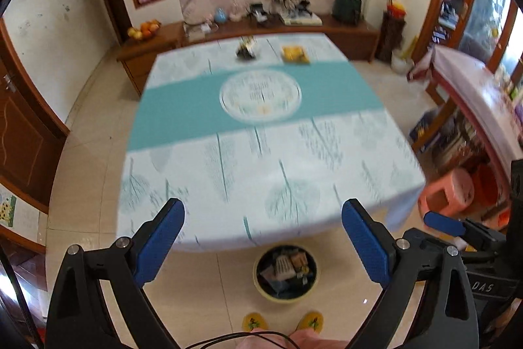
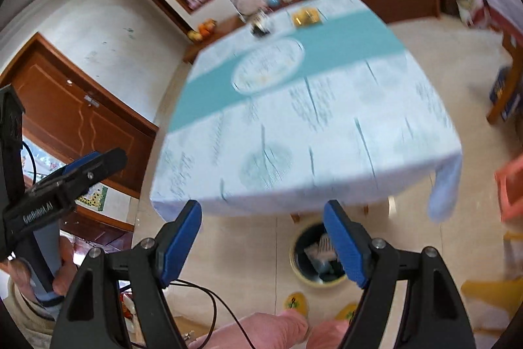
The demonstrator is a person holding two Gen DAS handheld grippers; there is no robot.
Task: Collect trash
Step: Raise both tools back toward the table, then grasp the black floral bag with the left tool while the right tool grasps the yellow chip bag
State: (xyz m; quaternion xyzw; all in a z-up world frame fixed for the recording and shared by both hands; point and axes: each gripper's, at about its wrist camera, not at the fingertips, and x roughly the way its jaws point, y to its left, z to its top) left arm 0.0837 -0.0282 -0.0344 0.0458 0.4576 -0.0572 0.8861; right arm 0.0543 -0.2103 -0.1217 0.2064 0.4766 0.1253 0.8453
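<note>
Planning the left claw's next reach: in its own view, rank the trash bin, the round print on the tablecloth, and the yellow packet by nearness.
From the left claw:
1. Trash bin, on the floor just below.
2. Round print, table centre.
3. Yellow packet, far table edge, right.

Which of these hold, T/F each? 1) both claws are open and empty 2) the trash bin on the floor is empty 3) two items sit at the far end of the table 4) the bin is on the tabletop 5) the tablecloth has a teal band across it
1) True. The left claw and right claw both stand open with nothing between the fingers.
2) False. The trash bin already holds several wrappers and packets.
3) True. A dark crumpled item and a yellow packet lie at the far end.
4) False. The bin stands on the floor tiles by the table's near edge.
5) True. The tablecloth carries a teal band with a round white emblem.
</note>
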